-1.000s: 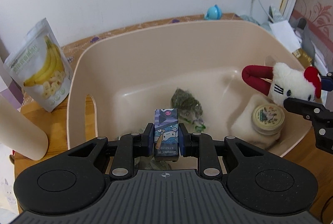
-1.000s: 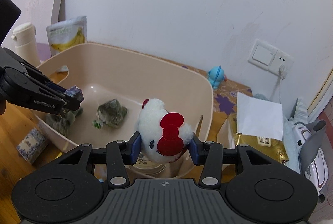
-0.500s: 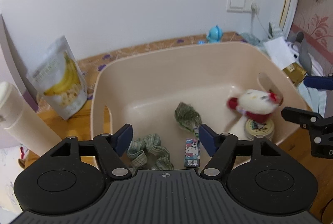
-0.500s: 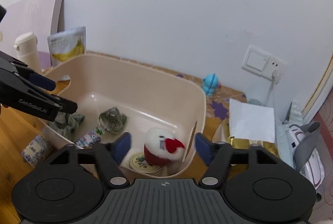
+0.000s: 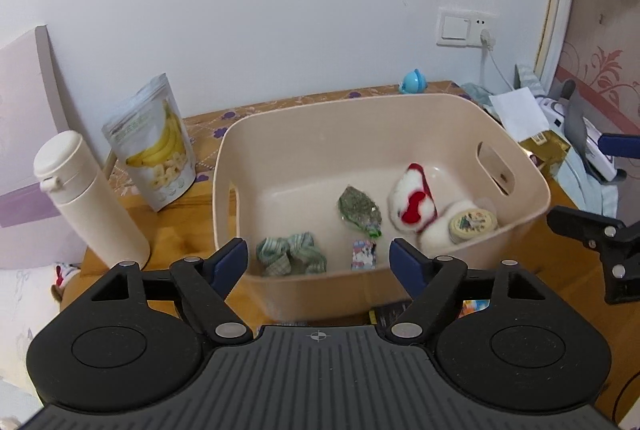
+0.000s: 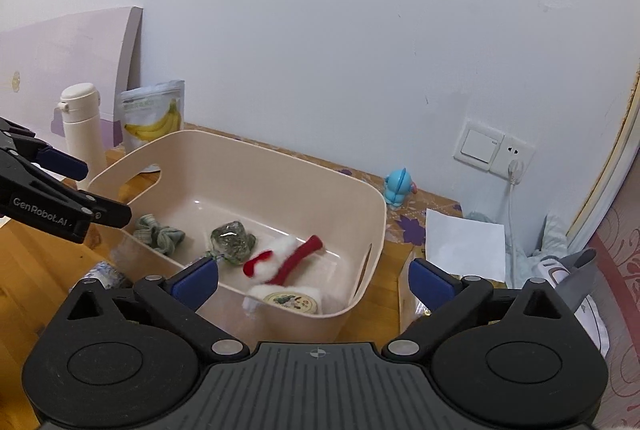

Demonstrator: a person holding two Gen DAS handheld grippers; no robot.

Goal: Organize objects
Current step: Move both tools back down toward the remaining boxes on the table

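Beige bin (image 5: 280, 150) holds plush toy (image 5: 412, 198), scrunchie (image 5: 290, 256), card pack (image 5: 363, 255) and tin (image 5: 473, 225) on a wooden tabletop (image 5: 176, 226); both grippers' jaws gape wide, empty.

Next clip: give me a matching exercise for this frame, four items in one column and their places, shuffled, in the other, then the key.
Items:
1. banana chip pouch
2. green checked scrunchie
3. round tin
4. blue figurine

Places:
A. inside the beige bin, at its right end beside the white and red plush
B. on the table by the wall, behind the bin
C. standing outside the bin beside the white bottle
D. inside the bin, at its left end

Pairs: 1-C, 2-D, 3-A, 4-B
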